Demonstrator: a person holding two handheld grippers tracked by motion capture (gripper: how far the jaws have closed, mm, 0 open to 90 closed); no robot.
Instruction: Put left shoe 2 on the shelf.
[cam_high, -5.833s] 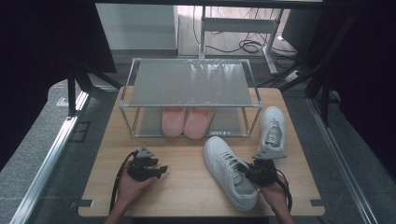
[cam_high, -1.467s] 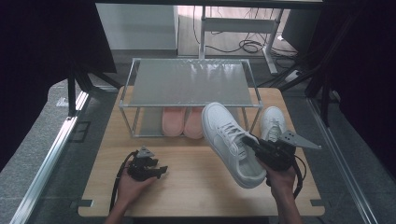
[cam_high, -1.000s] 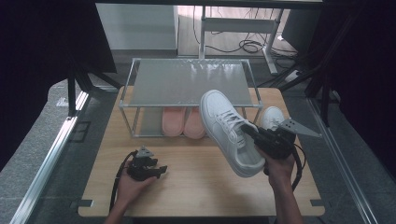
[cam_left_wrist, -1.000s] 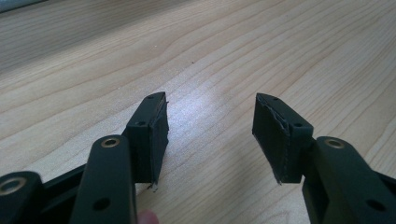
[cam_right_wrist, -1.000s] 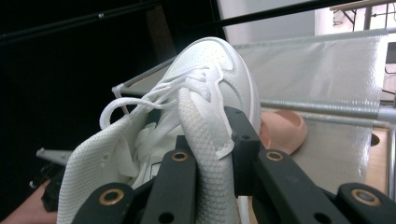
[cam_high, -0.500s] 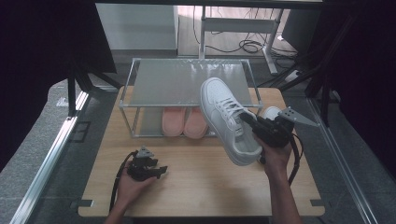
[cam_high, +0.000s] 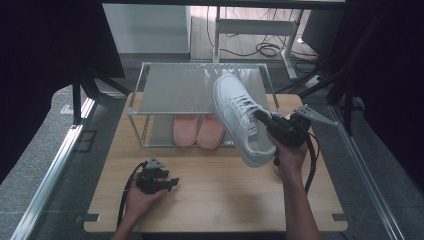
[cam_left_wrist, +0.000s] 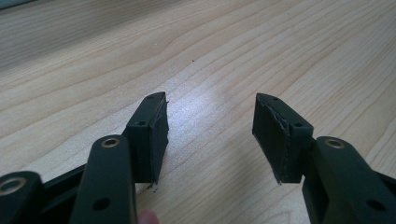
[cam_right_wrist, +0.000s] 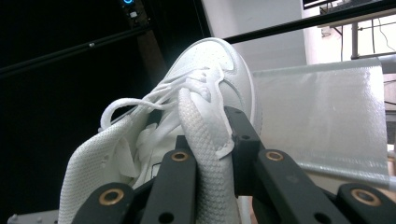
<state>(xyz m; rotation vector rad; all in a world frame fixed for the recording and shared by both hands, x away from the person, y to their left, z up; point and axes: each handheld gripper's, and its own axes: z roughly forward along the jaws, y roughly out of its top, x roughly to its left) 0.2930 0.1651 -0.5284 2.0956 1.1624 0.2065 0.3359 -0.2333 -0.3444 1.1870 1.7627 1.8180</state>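
A white lace-up sneaker hangs in the air, toe pointing away and over the rack's top shelf. My right gripper is shut on its collar wall. In the right gripper view the two black jaws pinch the padded white collar, with my right gripper below the sneaker, whose laces and toe rise ahead. My left gripper lies low on the wooden table at the front left, held by a hand. In the left gripper view my left gripper stands open over bare wood.
A metal rack with a frosted top shelf stands at the back of the table. A pair of pink slippers sits under it. Black frame posts flank the table, and cables trail from both grippers.
The right gripper has carried the white sneaker up off the table and away toward the rack, so its toe now reaches over the top shelf. The left gripper has stayed put.
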